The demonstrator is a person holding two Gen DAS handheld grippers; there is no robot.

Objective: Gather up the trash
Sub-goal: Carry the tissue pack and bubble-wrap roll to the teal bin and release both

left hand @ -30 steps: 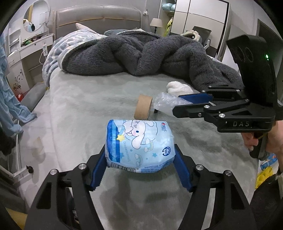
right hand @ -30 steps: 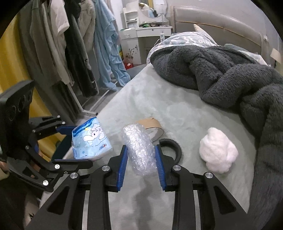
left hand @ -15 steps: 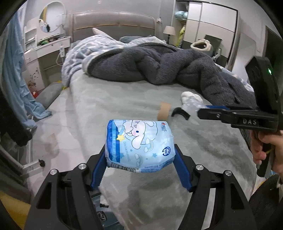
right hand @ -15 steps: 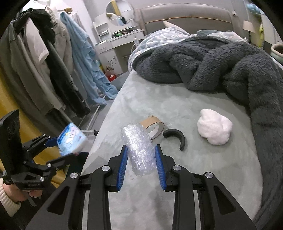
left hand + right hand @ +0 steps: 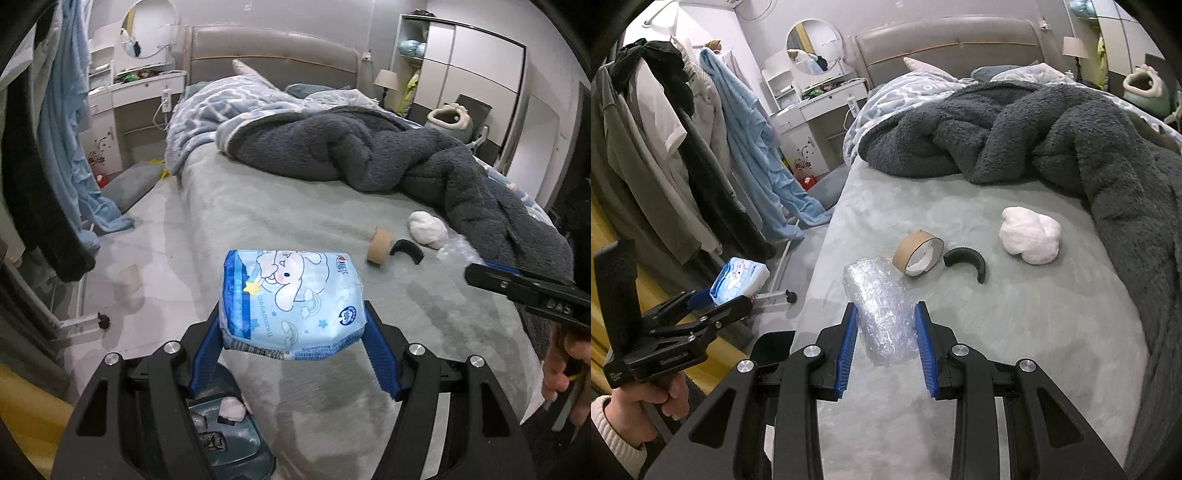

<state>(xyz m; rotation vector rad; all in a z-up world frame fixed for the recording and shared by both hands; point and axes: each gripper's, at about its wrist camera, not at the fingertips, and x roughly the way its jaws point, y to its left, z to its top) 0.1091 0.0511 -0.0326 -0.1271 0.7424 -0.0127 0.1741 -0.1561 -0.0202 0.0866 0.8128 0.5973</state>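
My left gripper (image 5: pixel 293 325) is shut on a light-blue cartoon tissue pack (image 5: pixel 290 304) and holds it in the air at the bed's near-left corner, above a dark bin (image 5: pixel 229 439) with scraps in it. My right gripper (image 5: pixel 886 325) is shut on a clear bubble-wrap roll (image 5: pixel 881 308) above the bed. On the bed lie a cardboard tape core (image 5: pixel 918 253), a black curved piece (image 5: pixel 967 260) and a white wad (image 5: pixel 1030 240). The left gripper and pack also show at the left of the right wrist view (image 5: pixel 738 280).
A rumpled dark grey blanket (image 5: pixel 1034 140) covers the far and right side of the grey bed (image 5: pixel 1015 332). Clothes hang on a rack (image 5: pixel 665 147) left of the bed. A white dresser (image 5: pixel 122 107) stands by the headboard.
Both grippers have drawn back from the bed toward its near-left corner, each still holding its item. The bin has come into view under the left gripper.
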